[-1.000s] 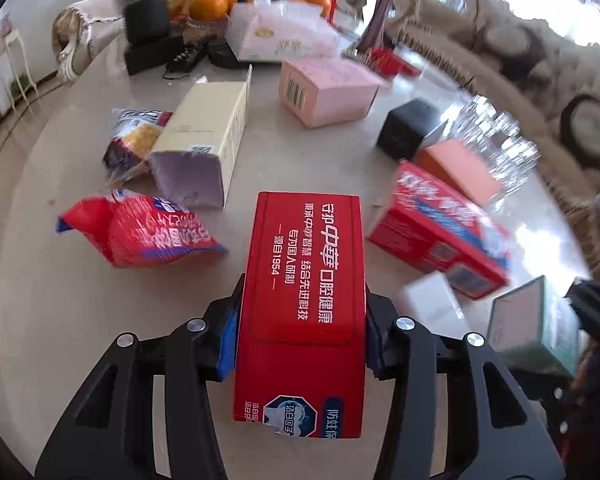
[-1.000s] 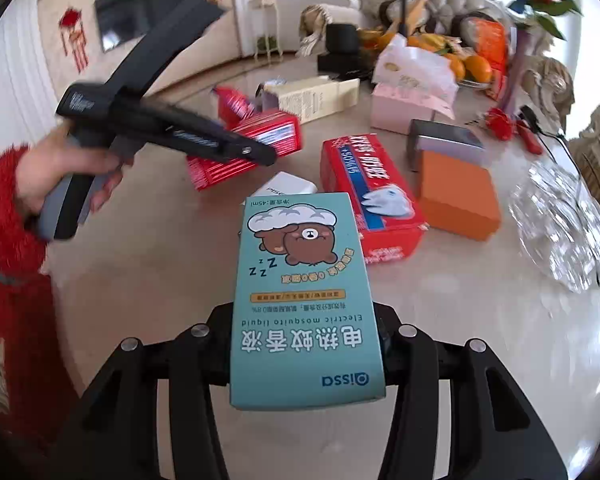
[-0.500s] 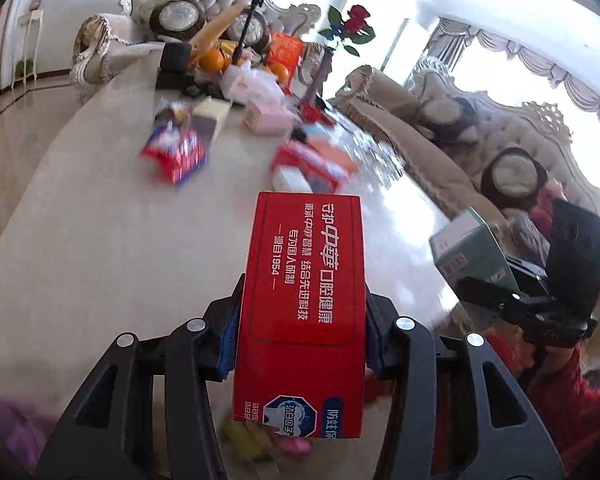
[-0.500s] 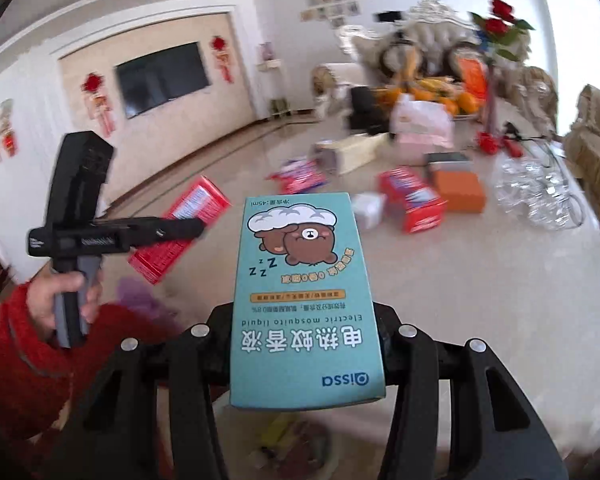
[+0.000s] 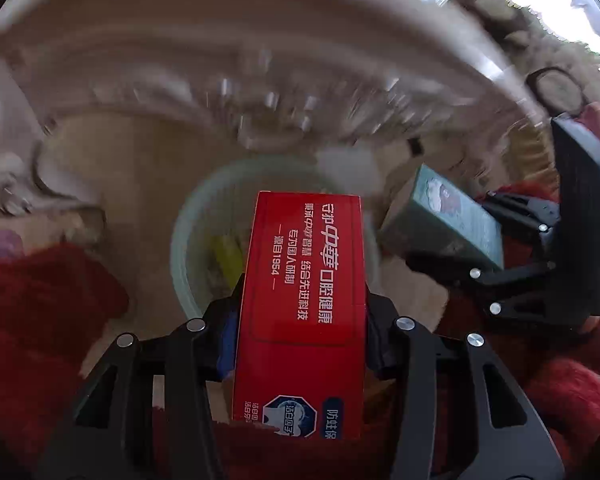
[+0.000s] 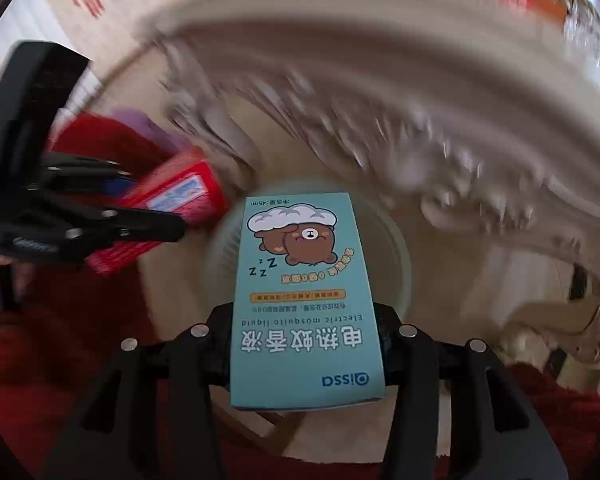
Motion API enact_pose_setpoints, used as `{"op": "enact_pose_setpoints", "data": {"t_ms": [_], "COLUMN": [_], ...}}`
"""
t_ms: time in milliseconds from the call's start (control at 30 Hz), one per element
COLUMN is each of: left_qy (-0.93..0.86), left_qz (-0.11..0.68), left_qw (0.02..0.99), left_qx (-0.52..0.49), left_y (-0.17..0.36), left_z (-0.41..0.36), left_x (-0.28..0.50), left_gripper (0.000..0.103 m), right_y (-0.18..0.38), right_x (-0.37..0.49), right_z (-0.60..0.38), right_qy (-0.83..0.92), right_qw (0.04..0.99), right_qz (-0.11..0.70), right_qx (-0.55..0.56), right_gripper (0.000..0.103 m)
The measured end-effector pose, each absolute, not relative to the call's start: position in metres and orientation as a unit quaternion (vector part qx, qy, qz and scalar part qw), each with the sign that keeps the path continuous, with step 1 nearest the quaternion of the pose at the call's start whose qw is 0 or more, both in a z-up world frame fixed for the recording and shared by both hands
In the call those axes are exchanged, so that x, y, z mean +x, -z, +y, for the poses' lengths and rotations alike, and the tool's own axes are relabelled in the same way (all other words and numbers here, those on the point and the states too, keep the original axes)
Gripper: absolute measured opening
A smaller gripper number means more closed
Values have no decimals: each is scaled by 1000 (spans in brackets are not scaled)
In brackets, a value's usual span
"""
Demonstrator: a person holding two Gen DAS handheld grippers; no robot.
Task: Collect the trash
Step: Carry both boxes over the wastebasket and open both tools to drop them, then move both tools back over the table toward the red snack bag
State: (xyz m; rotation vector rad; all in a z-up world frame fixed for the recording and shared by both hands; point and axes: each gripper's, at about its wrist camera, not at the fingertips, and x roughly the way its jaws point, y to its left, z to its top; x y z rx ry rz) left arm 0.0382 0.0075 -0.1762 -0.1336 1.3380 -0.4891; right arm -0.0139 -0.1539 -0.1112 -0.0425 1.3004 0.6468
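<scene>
My left gripper [image 5: 300, 312] is shut on a red toothpaste box [image 5: 304, 288], held above a pale round bin [image 5: 184, 248] on the floor. Something yellow lies inside that bin. My right gripper [image 6: 306, 332] is shut on a teal mosquito-liquid box [image 6: 304, 300] with a sleeping bear on it, over the same bin [image 6: 396, 252]. In the left wrist view the teal box [image 5: 452, 216] and right gripper show at the right. In the right wrist view the red box [image 6: 172, 204] and left gripper show at the left. Both views are motion-blurred.
The carved edge of a pale table [image 6: 440, 152] arcs above the bin. Red sleeves of the person [image 5: 40, 320] fill the lower corners. A carved chair or table leg [image 6: 572, 328] stands at the right. Beige floor lies around the bin.
Both grippers have swung down from over the table to the floor beside it. The tabletop clutter has gone from view and the round bin now lies under both boxes.
</scene>
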Motion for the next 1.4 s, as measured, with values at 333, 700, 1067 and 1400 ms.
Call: {"op": "enact_pose_setpoints", "data": {"t_ms": [333,700,1067,1400], "left_qy": [187,181,142,62], "left_qz": [675,550,424,413], "left_qw": [712,806,886,906], "left_qx": [-62,-122,-122,-72], "left_y": [232,162,23,5], "left_z": [2,32,52,51], "left_x": [58,38,119,290], "left_gripper": [93,96,96,96], "right_y": [144,77,-56,-10], "right_x": [-13,-29,96,216], "right_z": [-145,-184,-278,-273], "right_qy": [-263,-273,-179,-172], "right_qw": [744,790,925,907], "right_qz": [613,547,332,381], "right_qx": [-28,50,52,45], "right_gripper": [70,73,79,78]}}
